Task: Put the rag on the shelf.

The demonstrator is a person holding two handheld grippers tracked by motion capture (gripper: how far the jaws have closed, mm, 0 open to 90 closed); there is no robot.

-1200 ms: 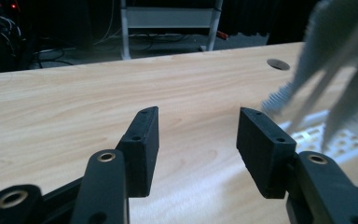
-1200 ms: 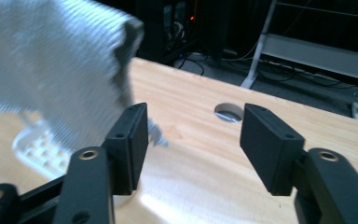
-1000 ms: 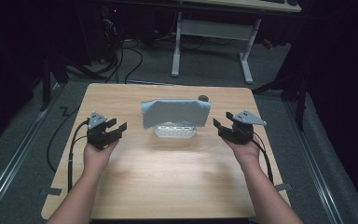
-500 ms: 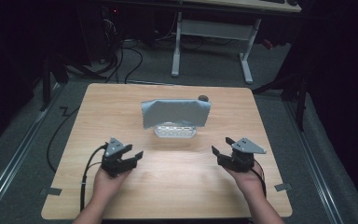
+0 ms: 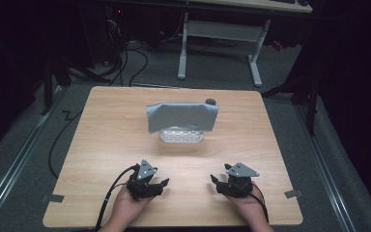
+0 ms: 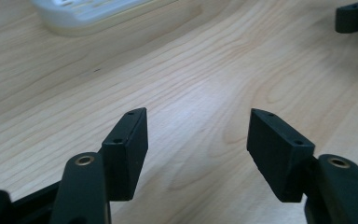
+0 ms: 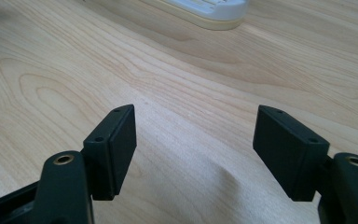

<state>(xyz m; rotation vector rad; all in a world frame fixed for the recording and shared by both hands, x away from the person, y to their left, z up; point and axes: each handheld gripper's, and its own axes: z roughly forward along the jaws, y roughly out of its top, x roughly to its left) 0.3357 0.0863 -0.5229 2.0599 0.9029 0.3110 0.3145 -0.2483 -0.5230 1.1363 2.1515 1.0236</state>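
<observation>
A grey-blue cloth [image 5: 182, 117] hangs draped over a white slatted rack [image 5: 181, 135] at the middle of the wooden table [image 5: 106, 130]. A small dark knob [image 5: 210, 102] sticks up at the cloth's right end. My left gripper [image 5: 160, 186] rests low near the front edge, left of centre; its jaws have just been opening and stand open on nothing, with bare wood between the fingers [image 6: 129, 149]. My right gripper [image 5: 217, 184] sits near the front edge to the right; its jaws have also just been opening and are empty, the fingers [image 7: 114, 147] apart. The rack's base [image 6: 88, 14] [image 7: 209, 11] lies ahead of both.
The table has its edges on every side with grey floor around it. A white desk frame [image 5: 220, 46] and cables [image 5: 130, 58] stand on the floor beyond the far edge. Bits of tape [image 5: 52, 197] mark the table's front corners.
Both hands have drawn back from beside the cloth and rack to the table's front edge and sunk lower. The cloth and rack have not moved.
</observation>
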